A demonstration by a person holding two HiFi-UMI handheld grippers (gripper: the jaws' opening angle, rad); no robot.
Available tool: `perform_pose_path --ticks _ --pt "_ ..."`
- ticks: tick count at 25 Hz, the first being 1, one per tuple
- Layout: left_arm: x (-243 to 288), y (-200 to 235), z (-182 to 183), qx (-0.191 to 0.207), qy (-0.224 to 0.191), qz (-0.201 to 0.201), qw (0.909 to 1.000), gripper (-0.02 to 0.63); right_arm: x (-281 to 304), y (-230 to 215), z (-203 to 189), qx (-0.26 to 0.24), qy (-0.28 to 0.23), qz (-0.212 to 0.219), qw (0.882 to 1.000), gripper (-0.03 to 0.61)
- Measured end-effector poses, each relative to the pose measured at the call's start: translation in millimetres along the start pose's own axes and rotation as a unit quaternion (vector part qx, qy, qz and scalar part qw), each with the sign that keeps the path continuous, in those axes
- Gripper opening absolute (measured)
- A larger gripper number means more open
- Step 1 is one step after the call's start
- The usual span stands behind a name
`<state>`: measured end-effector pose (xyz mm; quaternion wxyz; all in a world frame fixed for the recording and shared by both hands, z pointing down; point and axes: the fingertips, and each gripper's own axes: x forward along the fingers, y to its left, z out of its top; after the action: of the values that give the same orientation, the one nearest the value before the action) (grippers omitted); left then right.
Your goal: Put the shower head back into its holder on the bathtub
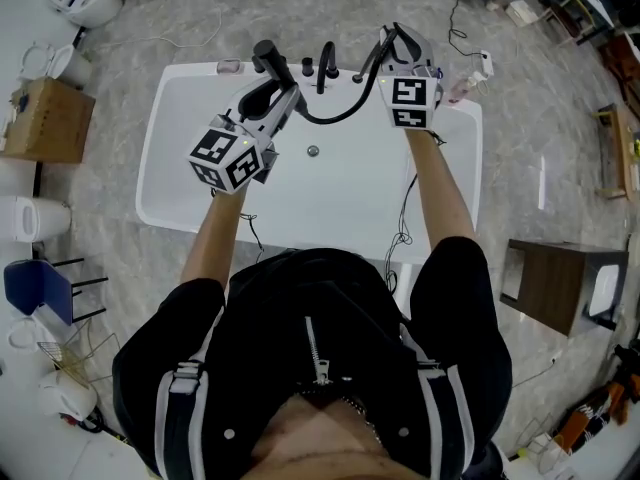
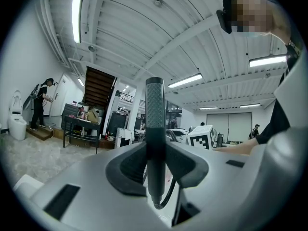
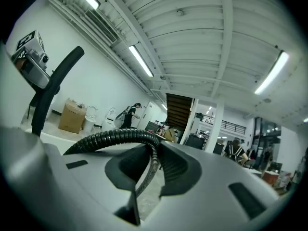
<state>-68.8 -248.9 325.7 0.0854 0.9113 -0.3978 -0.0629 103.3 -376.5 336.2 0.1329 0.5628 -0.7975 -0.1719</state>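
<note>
**Item: shower head, in hand over the tub and not yet docked**

- Left gripper [image 2: 155, 160]: jaws clamped on the dark, textured handle of the shower head [image 1: 268, 64]. In its own view the handle stands upright between the jaws. In the head view the head sits at about 11 o'clock from the drain [image 1: 313, 151], just short of the far rim.
- Right gripper [image 3: 153, 163]: jaws closed on the ribbed hose [image 1: 335, 118], which loops out at 9 o'clock in its own view. It is at about 1 o'clock from the drain.
- Hose: sags in a curve between the two grippers, above the basin.
- Bathtub [image 1: 148, 183]: white, and I see nothing lying in the basin. The dark faucet [image 1: 325, 66] and small fittings stand on the far rim at 12 o'clock.
- Holder: I cannot pick it out for certain among those fittings.

Progress, as I judge it: the shower head is grasped and lifted, and the hose is under control. Left to do: carry the shower head to its holder on the far rim, seat the handle, then open both sets of jaws.
</note>
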Motion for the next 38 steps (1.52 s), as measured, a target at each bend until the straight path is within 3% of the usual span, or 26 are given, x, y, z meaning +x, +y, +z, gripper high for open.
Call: perform_pose_path --ticks 38 --pt "-7 22 -45 -0.014 0.041 0.024 0.9988 0.132 -1 37 -117 0.035 0.113 0.035 0.992 0.072"
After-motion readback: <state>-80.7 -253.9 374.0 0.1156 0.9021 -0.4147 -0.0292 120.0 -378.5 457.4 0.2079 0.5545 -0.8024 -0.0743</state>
